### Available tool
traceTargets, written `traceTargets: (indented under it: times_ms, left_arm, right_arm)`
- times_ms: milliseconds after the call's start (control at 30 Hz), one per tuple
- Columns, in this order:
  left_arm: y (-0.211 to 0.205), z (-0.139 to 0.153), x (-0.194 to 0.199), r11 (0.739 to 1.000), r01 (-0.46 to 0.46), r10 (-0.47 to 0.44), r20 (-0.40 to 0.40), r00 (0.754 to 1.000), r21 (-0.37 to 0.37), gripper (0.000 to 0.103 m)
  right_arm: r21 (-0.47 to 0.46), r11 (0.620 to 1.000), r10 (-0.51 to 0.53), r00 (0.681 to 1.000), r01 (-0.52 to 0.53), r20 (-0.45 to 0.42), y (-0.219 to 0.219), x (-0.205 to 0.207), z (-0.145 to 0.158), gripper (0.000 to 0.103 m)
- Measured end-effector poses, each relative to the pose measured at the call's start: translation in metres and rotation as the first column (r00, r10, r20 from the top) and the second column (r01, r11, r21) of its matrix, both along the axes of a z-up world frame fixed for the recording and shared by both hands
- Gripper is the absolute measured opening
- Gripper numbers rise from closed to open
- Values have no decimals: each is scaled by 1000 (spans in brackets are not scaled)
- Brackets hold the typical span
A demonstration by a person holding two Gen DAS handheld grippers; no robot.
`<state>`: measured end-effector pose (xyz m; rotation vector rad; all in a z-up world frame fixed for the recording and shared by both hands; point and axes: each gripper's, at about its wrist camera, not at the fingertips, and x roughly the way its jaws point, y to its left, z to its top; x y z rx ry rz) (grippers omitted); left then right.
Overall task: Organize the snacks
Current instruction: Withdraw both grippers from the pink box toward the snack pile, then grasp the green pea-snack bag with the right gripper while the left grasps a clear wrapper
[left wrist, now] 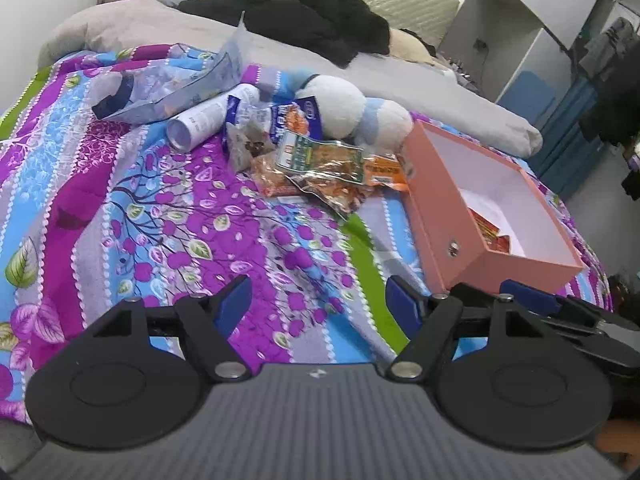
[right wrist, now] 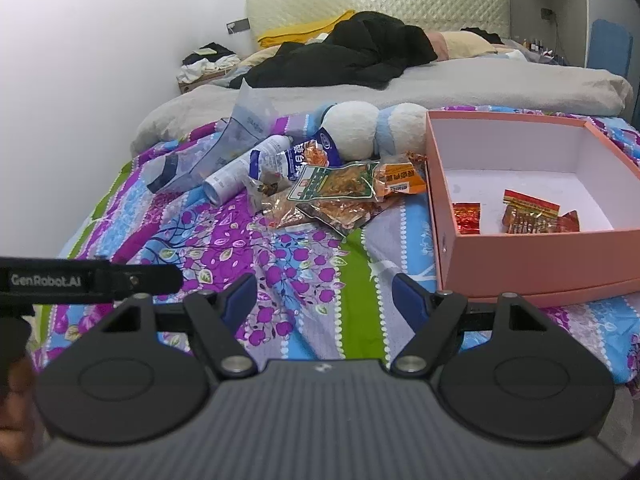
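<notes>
Both tongs hang over a bed with a bright purple, blue and green blanket [right wrist: 280, 264]. The left gripper [left wrist: 318, 304] has its jaws wide apart and nothing sits between them. The right gripper [right wrist: 324, 298] is released too, with only blanket showing in its gap.

A messy pile of snack packets [right wrist: 340, 192] lies in the middle of the blanket, far from both tongs. A white and blue can [right wrist: 244, 174] lies on its side at the left of the pile. A white and blue soft toy [right wrist: 372, 132] sits just behind the pile.

A pink box [right wrist: 540, 264] stands open on the right, near the right gripper. Inside it lie a small red packet [right wrist: 467, 218] and a bigger red and yellow packet [right wrist: 530, 214].
</notes>
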<state>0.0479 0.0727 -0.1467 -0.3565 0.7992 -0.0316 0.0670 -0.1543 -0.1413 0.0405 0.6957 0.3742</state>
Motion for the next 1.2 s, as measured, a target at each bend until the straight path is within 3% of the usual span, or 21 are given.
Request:
traceTargets:
  times_ms: [333, 767, 867, 1200]
  left_arm:
    - [38, -25, 56, 998, -65, 66, -49, 997, 8, 78]
    - [79, -77, 164, 994, -107, 108, -97, 989, 12, 78]
    - [87, -89, 187, 993, -119, 120, -102, 988, 11, 77]
    - [105, -122, 255, 989, -149, 147, -95, 985, -13, 76]
  right_arm:
    - [-36, 999, 31, 999, -32, -23, 26, 56, -14, 76]
    - [-116, 990, 65, 994, -75, -85, 52, 153, -51, 76]
    - [-135, 988, 60, 993, -73, -102, 59, 175, -63, 87]
    - [-177, 981, 62, 995, -75, -77, 84, 238, -89, 87]
